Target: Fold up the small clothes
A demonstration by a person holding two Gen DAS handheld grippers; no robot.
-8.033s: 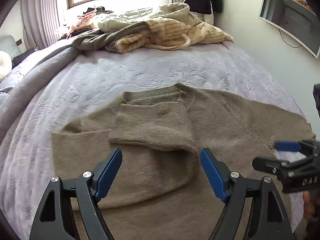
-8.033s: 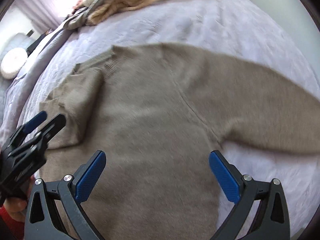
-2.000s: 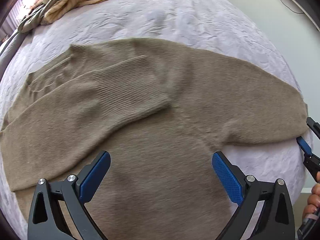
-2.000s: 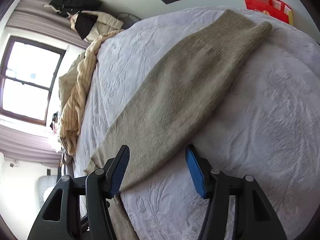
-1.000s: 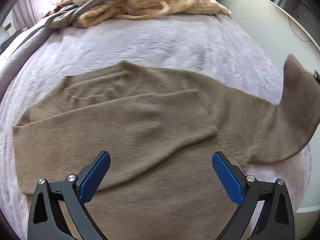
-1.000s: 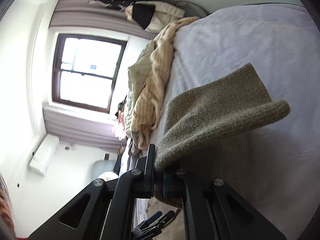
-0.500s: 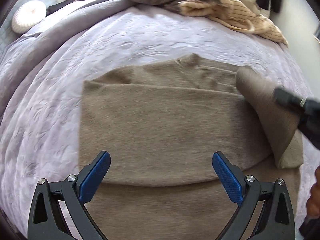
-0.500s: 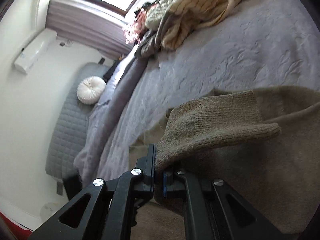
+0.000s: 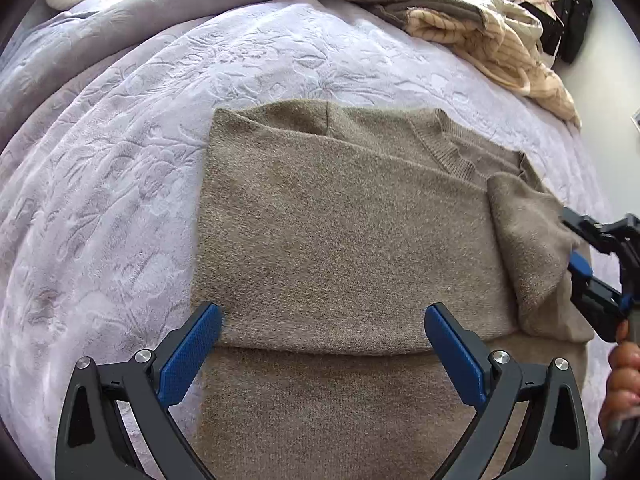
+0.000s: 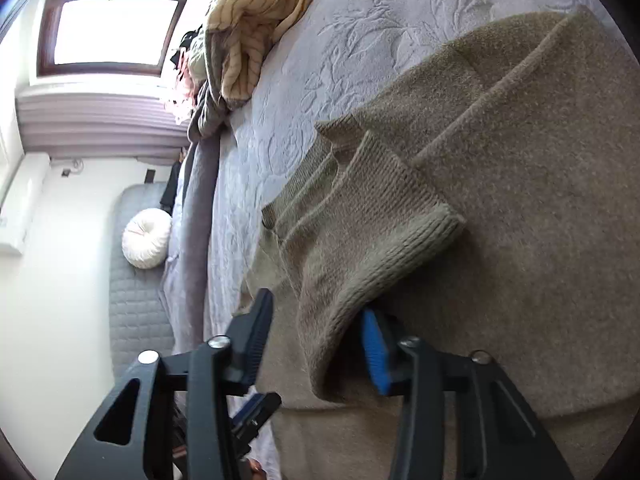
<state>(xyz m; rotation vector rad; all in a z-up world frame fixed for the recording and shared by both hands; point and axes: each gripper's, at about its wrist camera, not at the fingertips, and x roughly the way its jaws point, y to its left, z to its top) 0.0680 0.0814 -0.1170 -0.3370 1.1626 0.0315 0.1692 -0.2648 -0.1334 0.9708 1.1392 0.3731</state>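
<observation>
Right gripper (image 10: 316, 344): jaws parted, sleeve cuff (image 10: 384, 216) lying loose between them.
Left gripper (image 9: 322, 344): jaws wide, empty; sweater (image 9: 344, 240) just ahead.
Sleeve axis: crosswise over the sweater body; right gripper nearer.

Bare bedspread (image 9: 120, 168) left of the sweater (image 9: 344, 240) — clothes pile (image 9: 472, 28) blocks beyond.
</observation>
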